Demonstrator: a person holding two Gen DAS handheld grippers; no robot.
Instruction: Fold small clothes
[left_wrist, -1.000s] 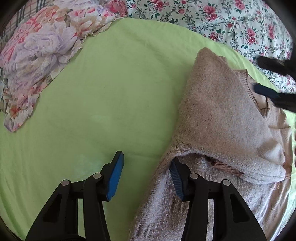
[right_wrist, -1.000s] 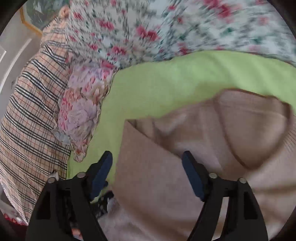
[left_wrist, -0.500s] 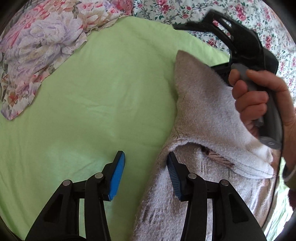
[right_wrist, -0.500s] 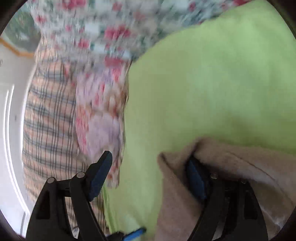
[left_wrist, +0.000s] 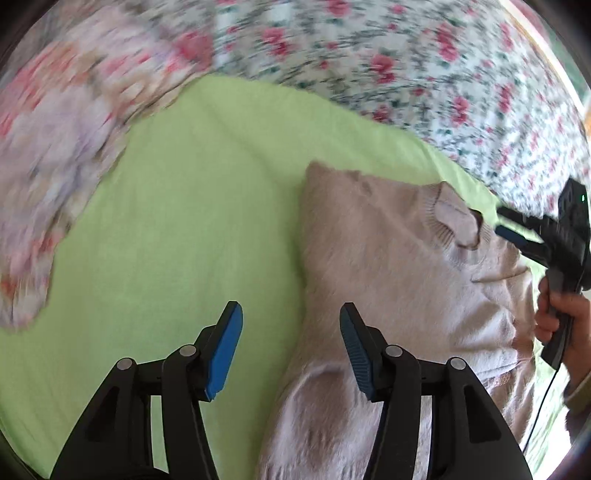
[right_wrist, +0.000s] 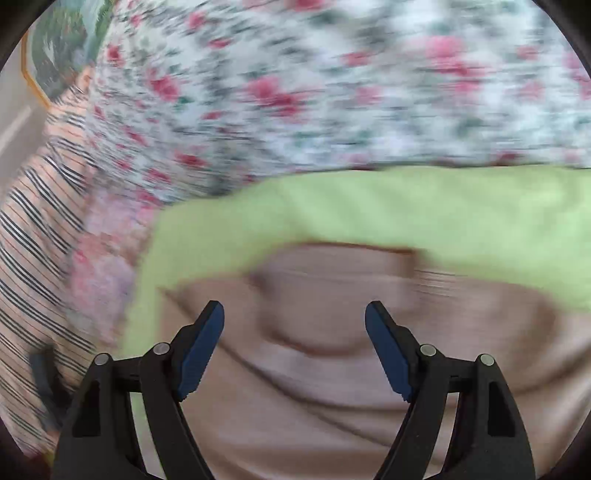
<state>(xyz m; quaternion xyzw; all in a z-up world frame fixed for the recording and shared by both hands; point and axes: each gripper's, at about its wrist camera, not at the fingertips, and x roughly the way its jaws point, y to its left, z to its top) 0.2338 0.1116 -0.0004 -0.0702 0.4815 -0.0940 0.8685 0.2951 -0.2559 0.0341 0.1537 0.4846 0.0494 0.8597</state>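
Sweater: I see a fuzzy pink-beige sweater lying on the green sheet. In the left wrist view it fills the right half and the bottom middle of the frame. Its ribbed neck hole sits at the right, near the middle.

Left tongs: my left gripper is at the bottom middle of its view. Its blue pads are spread apart and have just been opening more. The sweater's left edge lies under the gap, but the pads do not pinch it.

Right tongs: in the right wrist view my right gripper is spread wide over the sweater, with nothing pinched. In the left wrist view it shows at the right edge, held by a hand, its tip just beside the neck hole.

Around: a flowery blanket runs across the top, and a second flowery cloth is at upper left. A striped checked cloth is at the left edge of the right wrist view.

Writing: I can read no words or labels anywhere. Both views are blurry.
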